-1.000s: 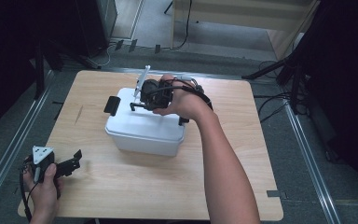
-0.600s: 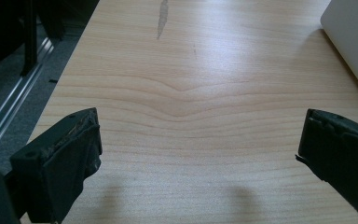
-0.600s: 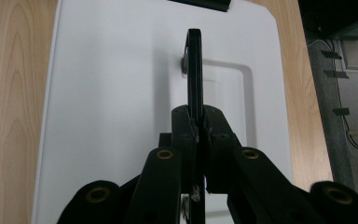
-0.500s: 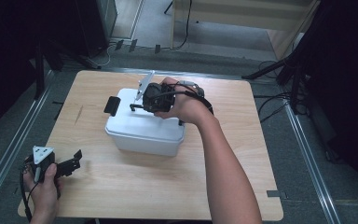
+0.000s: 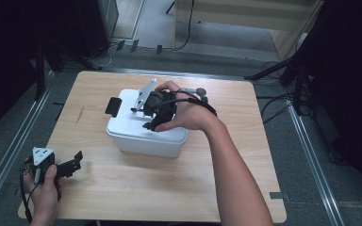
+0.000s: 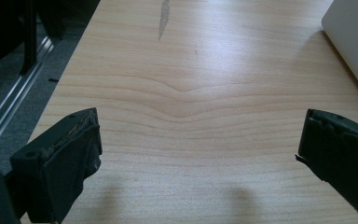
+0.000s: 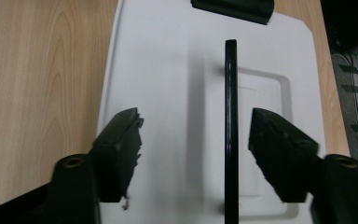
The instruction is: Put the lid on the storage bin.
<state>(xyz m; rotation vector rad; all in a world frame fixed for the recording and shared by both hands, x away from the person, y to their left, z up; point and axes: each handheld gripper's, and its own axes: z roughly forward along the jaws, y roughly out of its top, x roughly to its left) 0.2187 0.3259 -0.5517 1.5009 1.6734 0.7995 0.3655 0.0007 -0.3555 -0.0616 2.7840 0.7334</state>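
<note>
Your right gripper hangs over the white box at the middle of the table, its jaws having just opened; the lid's black handle stands upright between them, untouched. The step in hand is probably gripping the handle: close on the bar, then lift straight up. A black latch sits at the box's left end. Your left gripper rests near the table's left corner, jaws apart and empty. Count: one box, one handle, one visible latch, two grippers
</note>
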